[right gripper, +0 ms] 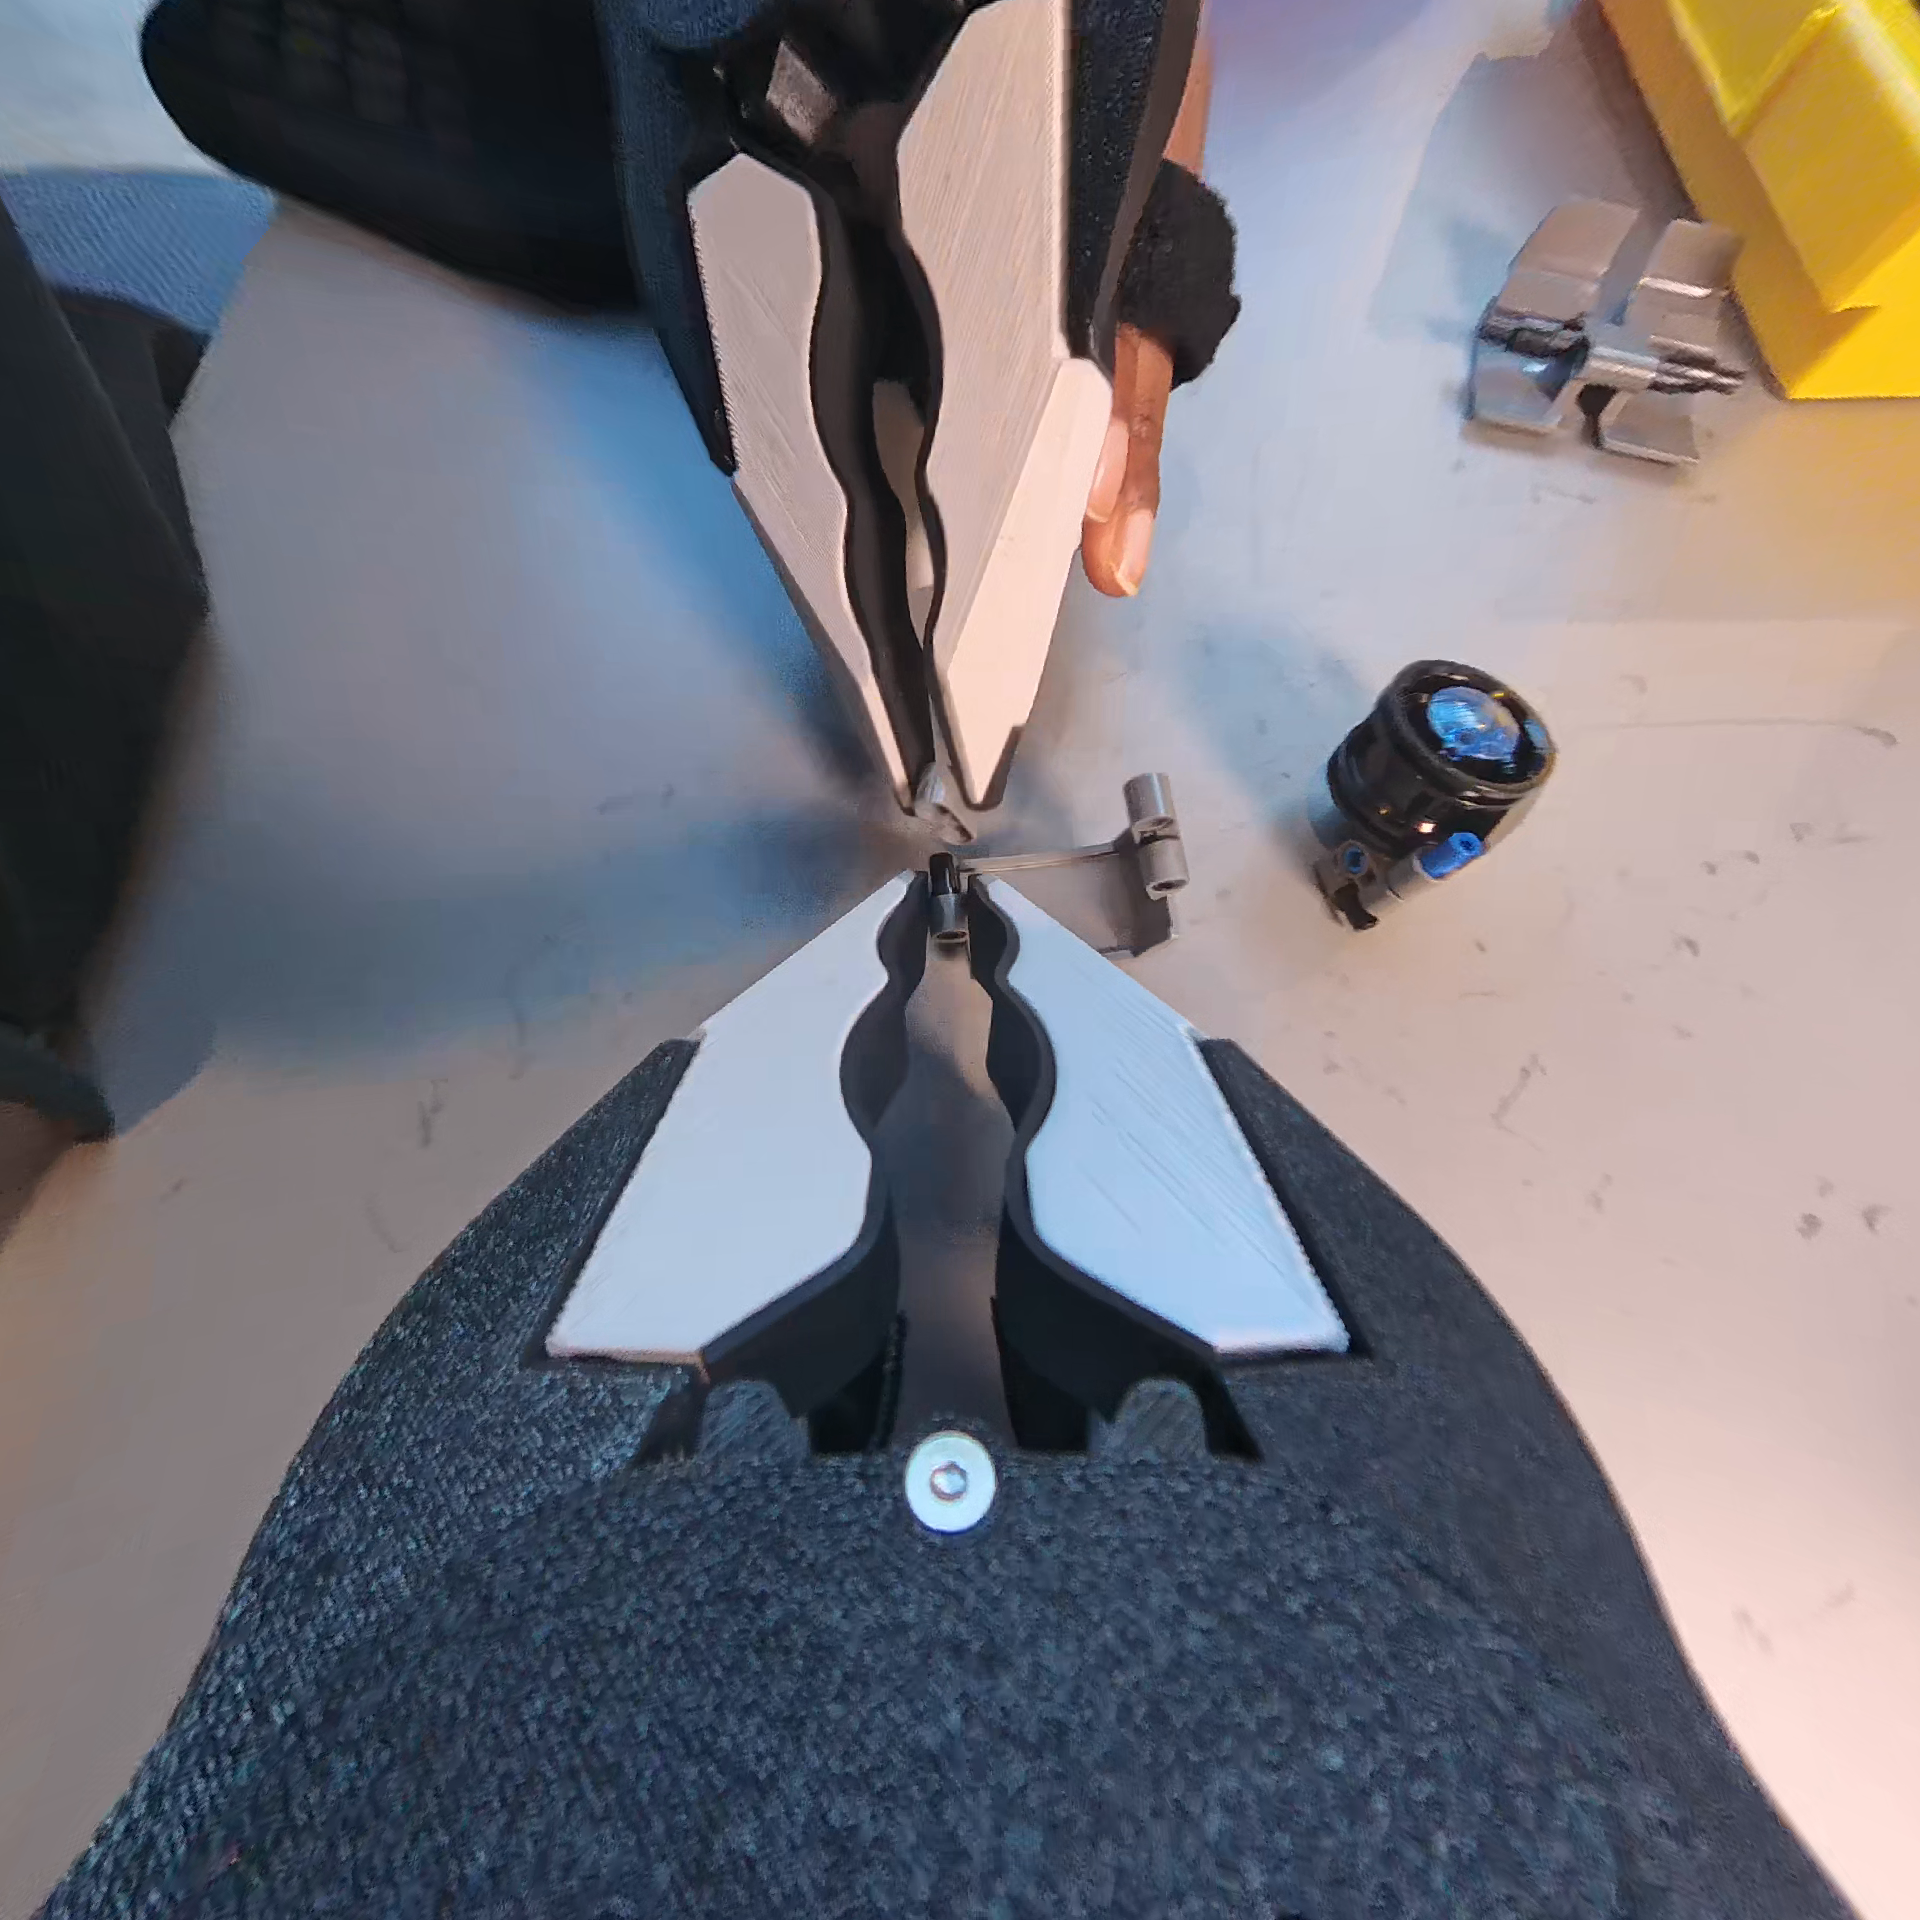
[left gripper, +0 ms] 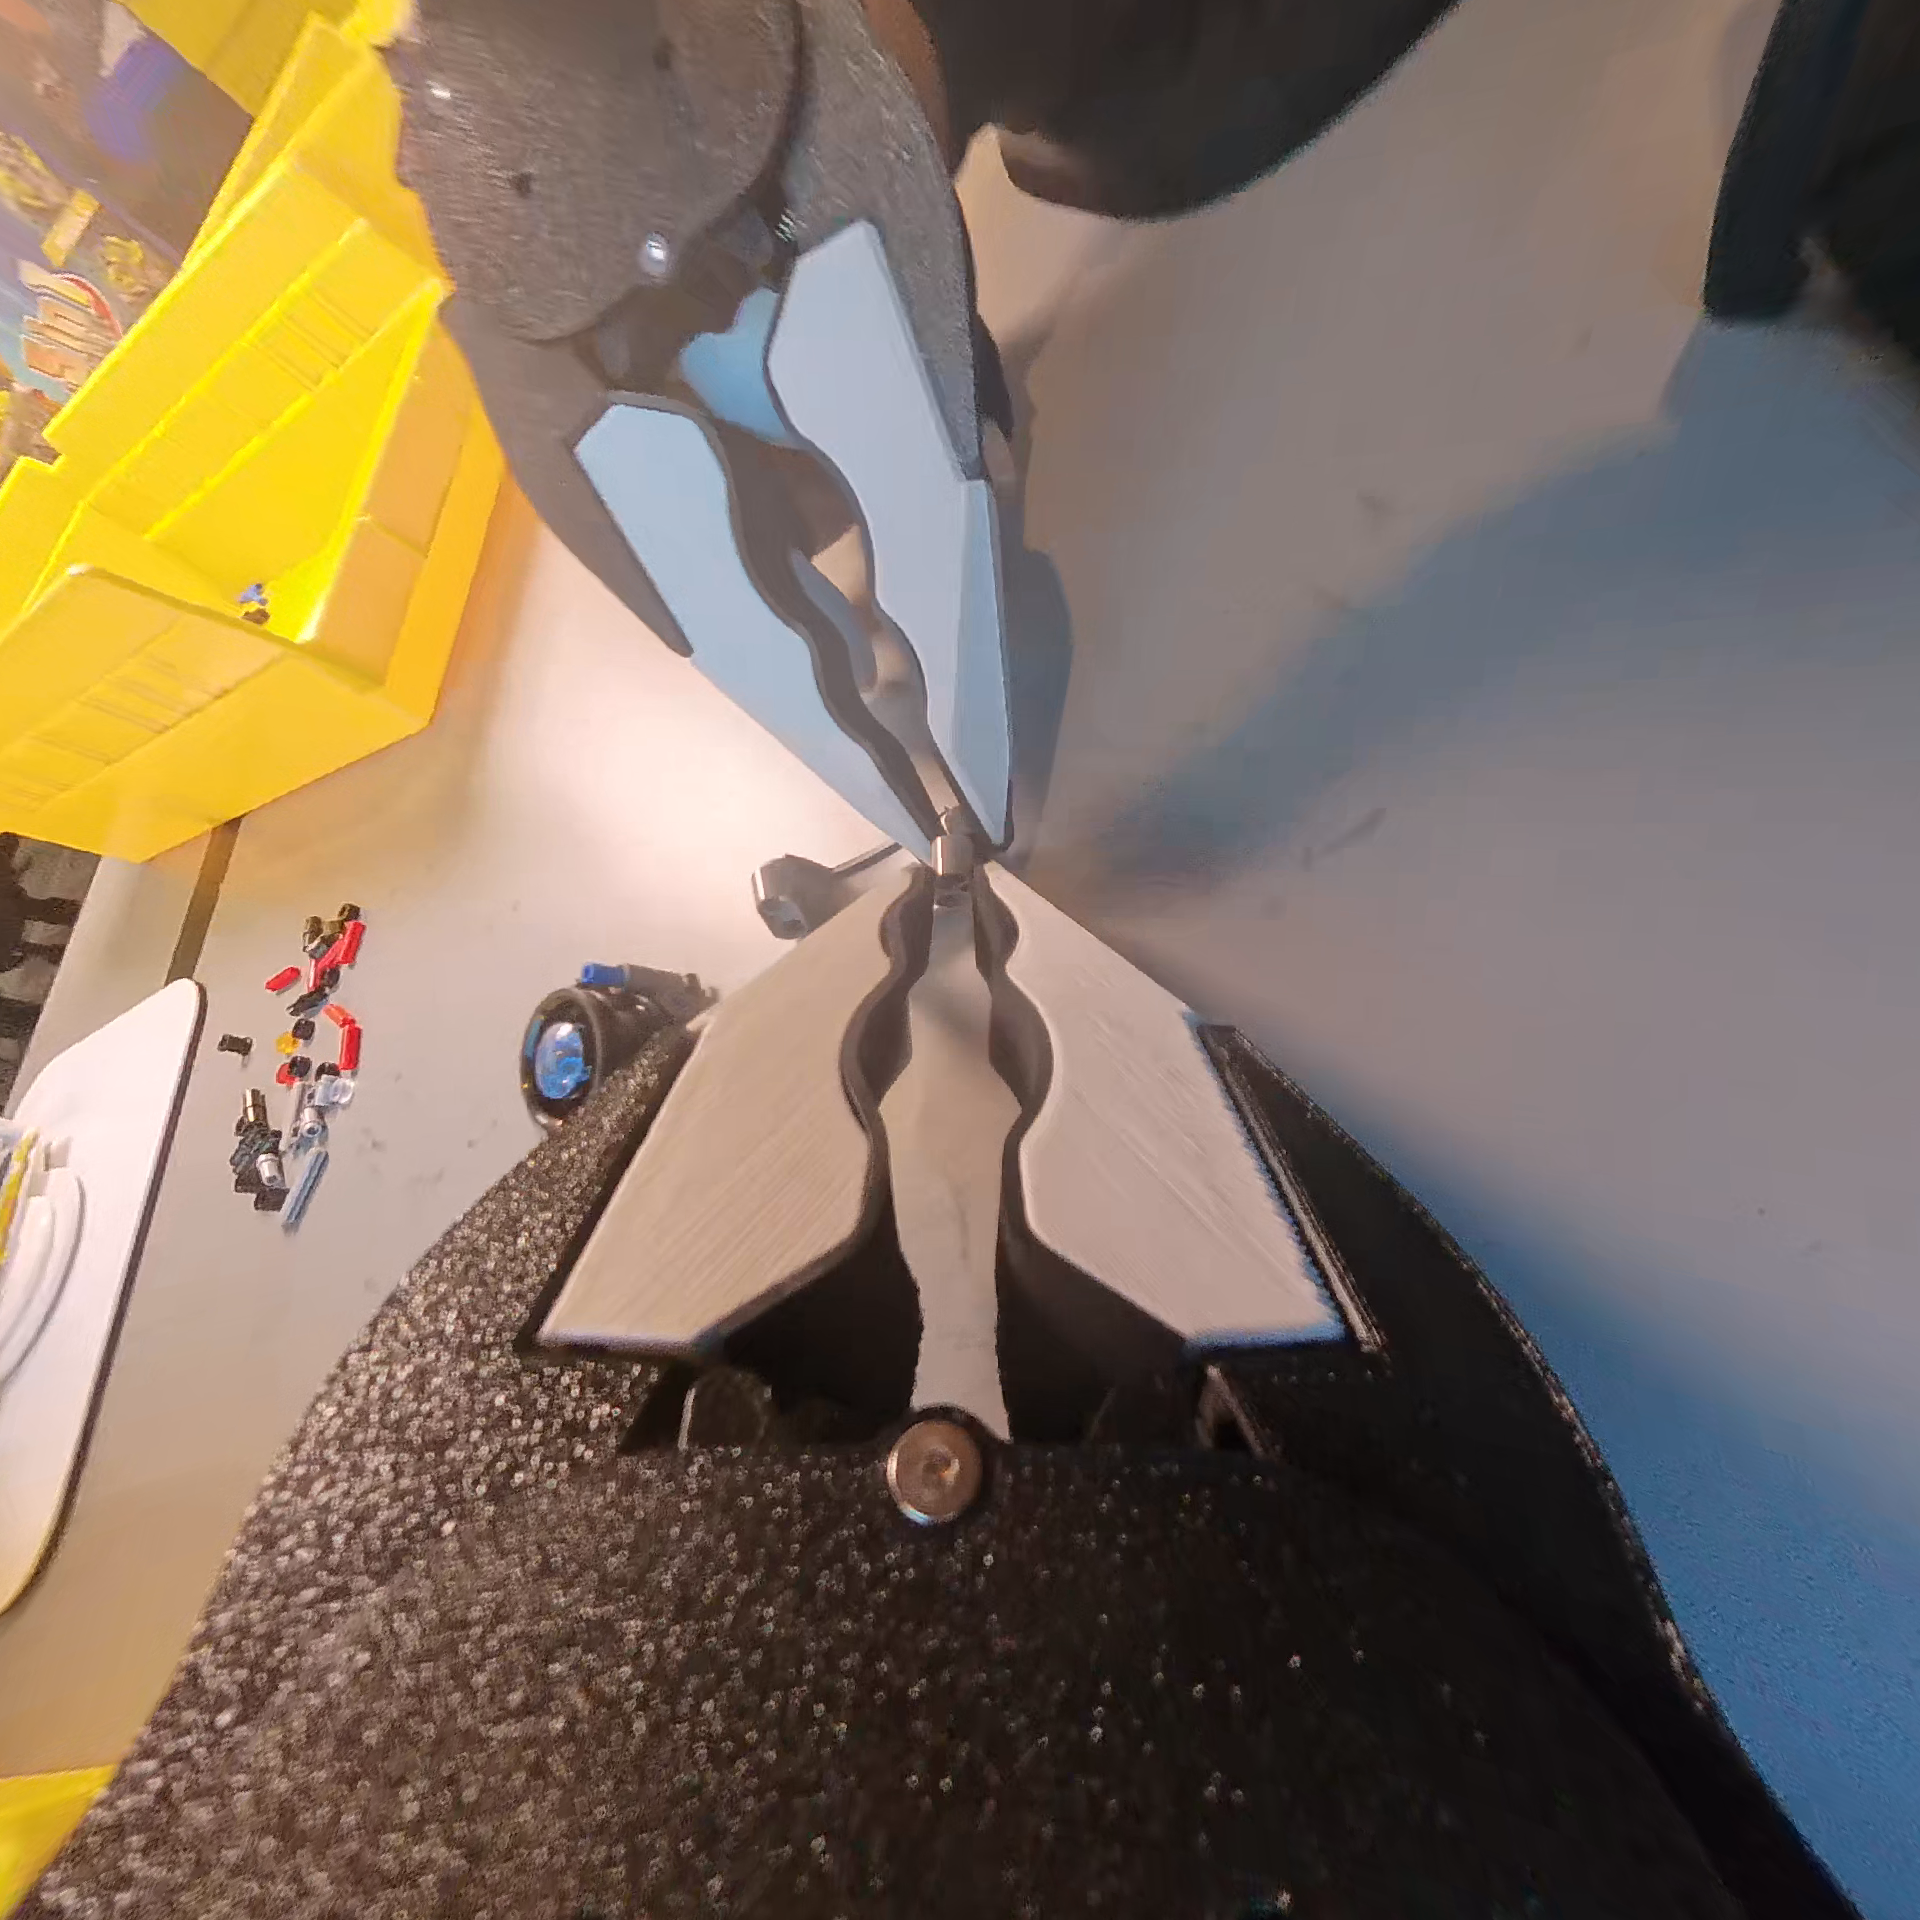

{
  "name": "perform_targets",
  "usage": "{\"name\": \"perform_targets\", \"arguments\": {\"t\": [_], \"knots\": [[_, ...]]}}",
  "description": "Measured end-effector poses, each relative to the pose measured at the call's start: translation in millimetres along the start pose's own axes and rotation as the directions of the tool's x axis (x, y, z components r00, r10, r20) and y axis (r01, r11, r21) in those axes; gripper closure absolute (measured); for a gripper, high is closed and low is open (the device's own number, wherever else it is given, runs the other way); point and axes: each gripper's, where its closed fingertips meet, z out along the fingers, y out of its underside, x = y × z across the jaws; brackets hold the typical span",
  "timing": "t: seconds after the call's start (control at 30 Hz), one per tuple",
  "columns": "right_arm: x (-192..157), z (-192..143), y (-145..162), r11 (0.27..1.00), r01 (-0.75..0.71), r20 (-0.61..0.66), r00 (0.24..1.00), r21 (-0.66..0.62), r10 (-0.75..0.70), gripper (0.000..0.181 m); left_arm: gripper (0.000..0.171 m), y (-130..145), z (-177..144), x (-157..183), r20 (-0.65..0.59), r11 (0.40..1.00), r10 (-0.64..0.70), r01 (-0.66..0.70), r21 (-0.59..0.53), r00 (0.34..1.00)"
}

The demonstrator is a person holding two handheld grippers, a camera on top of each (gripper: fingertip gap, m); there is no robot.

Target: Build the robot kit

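My left gripper [left gripper: 949, 885] is shut on a small light grey pin [right gripper: 938, 812]. In the right wrist view it comes in from above [right gripper: 940, 802]. My right gripper [right gripper: 948, 885] is shut on a small dark grey connector [right gripper: 948, 906], and in the left wrist view it comes in from above [left gripper: 966, 826]. A thin axle [right gripper: 1039, 854] runs from that connector to a grey cross piece [right gripper: 1151, 836], which also shows in the left wrist view [left gripper: 784, 888]. The two gripper tips meet almost tip to tip just above the grey table [right gripper: 1455, 1143]. The pin is right at the connector.
A black wheel with a blue clear centre [right gripper: 1439, 769] lies to the right, also in the left wrist view [left gripper: 566, 1055]. Yellow bins [left gripper: 208, 520], several loose small parts [left gripper: 301, 1070] and a white board [left gripper: 94, 1195] are at the left. A grey block [right gripper: 1600, 332] stands by the bins. Less than 4 cm separates the two grippers' tips. From either gripper's tips it is about 20 cm to the grey block [right gripper: 1600, 332].
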Motion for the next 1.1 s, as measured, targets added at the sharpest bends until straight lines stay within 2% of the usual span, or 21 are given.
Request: {"name": "perform_targets", "arguments": {"t": [0.2,0.43,0.77,0.97,1.1], "knots": [[7.8,-10.4,-16.4,0.994,-0.048,-0.026,0.998,0.098,0.051,0.174,0.165,-8.0,-8.4,-12.6,0.037,0.995,-0.072,0.069,0.07,0.997],[11.0,-12.9,-16.8,0.994,-0.066,-0.053,0.996,0.091,0.071,0.174,0.165,-3.0,-5.8,-14.9,0.067,0.998,-0.055,0.054,0.017,0.996],[12.5,-8.8,-11.4,0.995,-0.086,-0.082,0.993,0.048,0.09,0.175,0.165,-0.8,-0.4,-11.5,0.079,0.999,-0.002,0.006,-0.041,0.997],[11.2,1.5,0.5,0.998,-0.043,-0.11,0.993,-0.045,0.038,0.175,0.165,11.1,6.1,-3.8,0.034,0.994,-0.003,0.006,-0.112,0.999],[9.4,4.0,0.1,0.998,-0.014,-0.116,0.993,-0.061,0.007,0.171,0.165,13.8,5.8,-3.6,0.029,0.992,-0.01,0.014,-0.122,1.0]]}}
